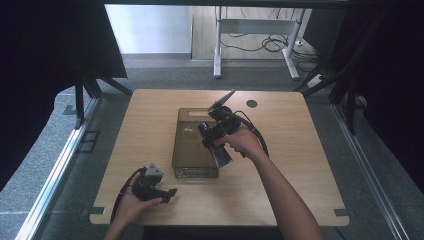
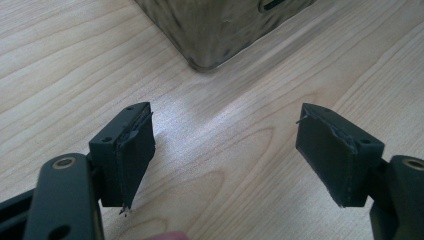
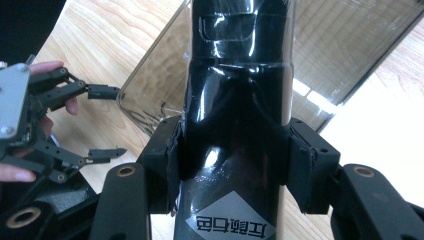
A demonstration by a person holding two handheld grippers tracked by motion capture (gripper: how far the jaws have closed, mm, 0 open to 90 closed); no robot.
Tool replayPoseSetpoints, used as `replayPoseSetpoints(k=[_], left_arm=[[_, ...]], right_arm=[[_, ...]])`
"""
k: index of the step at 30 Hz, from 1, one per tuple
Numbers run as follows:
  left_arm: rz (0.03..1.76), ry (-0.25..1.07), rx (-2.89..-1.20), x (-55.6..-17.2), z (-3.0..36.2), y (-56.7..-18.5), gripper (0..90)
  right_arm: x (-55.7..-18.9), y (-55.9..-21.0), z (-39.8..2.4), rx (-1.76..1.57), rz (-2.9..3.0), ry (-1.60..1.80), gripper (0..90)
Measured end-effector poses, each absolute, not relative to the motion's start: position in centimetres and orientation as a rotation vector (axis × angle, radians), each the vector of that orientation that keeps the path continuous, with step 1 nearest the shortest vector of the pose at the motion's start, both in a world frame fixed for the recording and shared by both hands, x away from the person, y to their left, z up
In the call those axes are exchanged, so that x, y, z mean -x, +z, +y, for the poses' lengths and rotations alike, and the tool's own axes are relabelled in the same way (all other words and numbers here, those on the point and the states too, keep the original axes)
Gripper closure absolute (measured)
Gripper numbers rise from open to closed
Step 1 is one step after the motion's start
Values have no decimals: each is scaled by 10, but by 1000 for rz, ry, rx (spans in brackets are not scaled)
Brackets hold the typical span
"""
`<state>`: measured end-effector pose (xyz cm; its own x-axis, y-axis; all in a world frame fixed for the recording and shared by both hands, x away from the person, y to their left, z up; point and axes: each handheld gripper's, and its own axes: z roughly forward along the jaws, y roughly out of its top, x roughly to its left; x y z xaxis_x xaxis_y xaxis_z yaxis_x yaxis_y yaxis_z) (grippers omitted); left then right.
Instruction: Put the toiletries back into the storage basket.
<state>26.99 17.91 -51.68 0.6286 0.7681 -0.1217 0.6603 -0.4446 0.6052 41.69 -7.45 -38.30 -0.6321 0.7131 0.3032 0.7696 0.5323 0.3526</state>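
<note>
In the high view, the right gripper (image 1: 218, 150) holds a black bottle (image 1: 222, 156) over a clear box (image 1: 192, 145) that stands in the middle of the table (image 1: 150, 115). The left gripper (image 1: 170, 194) rests near the front edge of the table, left of the box, with its jaws apart and nothing in them.

In the left gripper view, the jaws stand wide over bare wood, and a corner of the box (image 2: 220, 30) is just ahead.

In the right gripper view, both pads (image 3: 175, 150) press the sides of the bottle (image 3: 235, 125); a white label (image 3: 232, 225) is on its lower part. The box (image 3: 345, 45) lies behind it, and the left gripper (image 3: 102, 120) is at the left edge
</note>
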Motion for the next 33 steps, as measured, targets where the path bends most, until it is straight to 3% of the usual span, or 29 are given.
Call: replayPoseSetpoints(k=[33], left_arm=[[1113,225,-2214,-269,181,-514,238]], right_arm=[[-438,-396,-32,1336,-2602,-659,462]])
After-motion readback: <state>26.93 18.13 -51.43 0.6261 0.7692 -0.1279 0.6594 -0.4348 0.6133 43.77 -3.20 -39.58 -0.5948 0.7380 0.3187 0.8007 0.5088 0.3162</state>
